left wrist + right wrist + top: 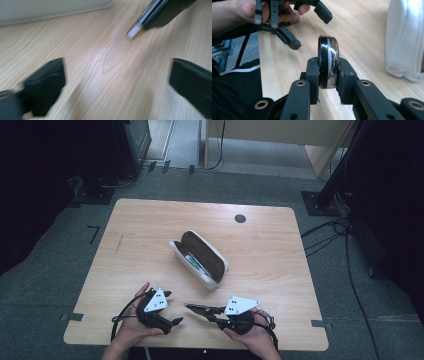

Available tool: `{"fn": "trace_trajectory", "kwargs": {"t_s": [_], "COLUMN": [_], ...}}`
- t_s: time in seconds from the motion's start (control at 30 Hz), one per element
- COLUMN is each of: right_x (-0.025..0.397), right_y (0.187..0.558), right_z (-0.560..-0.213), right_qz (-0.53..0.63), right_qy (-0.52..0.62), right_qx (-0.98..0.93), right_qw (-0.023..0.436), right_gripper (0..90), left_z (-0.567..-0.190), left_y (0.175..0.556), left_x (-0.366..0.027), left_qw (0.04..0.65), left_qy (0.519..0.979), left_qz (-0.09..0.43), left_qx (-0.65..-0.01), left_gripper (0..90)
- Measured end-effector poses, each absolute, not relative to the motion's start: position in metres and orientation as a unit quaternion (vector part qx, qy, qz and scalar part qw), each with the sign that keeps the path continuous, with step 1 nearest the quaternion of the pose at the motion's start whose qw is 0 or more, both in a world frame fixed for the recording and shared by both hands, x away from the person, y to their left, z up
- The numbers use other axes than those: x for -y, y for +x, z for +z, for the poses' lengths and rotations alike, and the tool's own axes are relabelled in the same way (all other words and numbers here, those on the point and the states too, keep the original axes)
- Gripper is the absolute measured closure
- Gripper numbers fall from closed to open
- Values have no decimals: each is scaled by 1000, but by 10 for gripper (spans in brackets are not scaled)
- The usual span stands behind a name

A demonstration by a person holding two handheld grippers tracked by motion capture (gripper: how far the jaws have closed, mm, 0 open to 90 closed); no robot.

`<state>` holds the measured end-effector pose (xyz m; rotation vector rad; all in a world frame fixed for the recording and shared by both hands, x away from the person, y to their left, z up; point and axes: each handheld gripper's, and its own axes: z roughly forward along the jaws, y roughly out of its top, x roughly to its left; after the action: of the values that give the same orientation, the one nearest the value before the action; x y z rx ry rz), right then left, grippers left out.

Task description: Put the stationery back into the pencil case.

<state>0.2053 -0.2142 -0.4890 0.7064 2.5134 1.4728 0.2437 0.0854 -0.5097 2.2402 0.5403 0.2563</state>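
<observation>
Black glossy object pinched in right gripper, open case nearby

One black object (328, 62), glossy, slim, with a rounded end and a pale reflective edge, stands edge-on between the jaws in the right gripper view. What it is cannot be told for sure. In the left gripper view it comes in from the upper right as a dark slanted bar with a pale tip (140, 27), held above the wood, blurred.

Right gripper (328, 83): jaws closed down to the width of the object, padded faces pressed on both its flat sides. In the high view this gripper (192, 307) lies low over the near edge of the table, jaws aimed toward the person's left.

Left gripper (116, 82): jaws spread wide, bare wood between them, nothing touched. In the high view it (172, 307) sits just beside the right gripper's tip, held in the left hand (132, 325). Two grippers in all, each with a grey three-cornered plate on top.

One case (200, 260), oblong with rounded ends, white outside, brown lining, lies open at the table's centre, well beyond both grippers. Something greenish lies inside it, too small to identify. In the right gripper view its white wall (403, 40) looks like soft fabric.

One table (150, 220), pale wood grain, rounded corners, a single dark round port (240, 218) near the far edge.
</observation>
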Motion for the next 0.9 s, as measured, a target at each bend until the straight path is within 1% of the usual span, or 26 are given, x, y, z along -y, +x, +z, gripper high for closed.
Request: {"fn": "trace_trajectory", "kwargs": {"t_s": [0.1, 0.27, 0.5, 0.73, 0.9], "right_x": [214, 215, 213, 204, 201], "right_y": [203, 202, 204, 208, 212], "right_z": [-480, -465, -447, -434, -424], "right_qz": [497, 510, 527, 536, 543], "right_qy": [236, 244, 249, 242, 248], "right_qx": [-831, -819, -806, -800, -793], "right_qw": [85, 96, 108, 114, 118], "right_gripper": [740, 740, 740, 740, 740], "left_z": [-509, -507, -510, -512, -513], "left_y": [243, 247, 253, 258, 260], "left_x": [-96, -113, -146, -185, -198], "left_qw": [392, 398, 356, 334, 308], "left_qy": [878, 859, 848, 820, 807], "left_qz": [129, 136, 175, 204, 221], "left_qx": [-242, -291, -350, -418, -454], "left_gripper": [0, 0, 0, 0, 0]}}
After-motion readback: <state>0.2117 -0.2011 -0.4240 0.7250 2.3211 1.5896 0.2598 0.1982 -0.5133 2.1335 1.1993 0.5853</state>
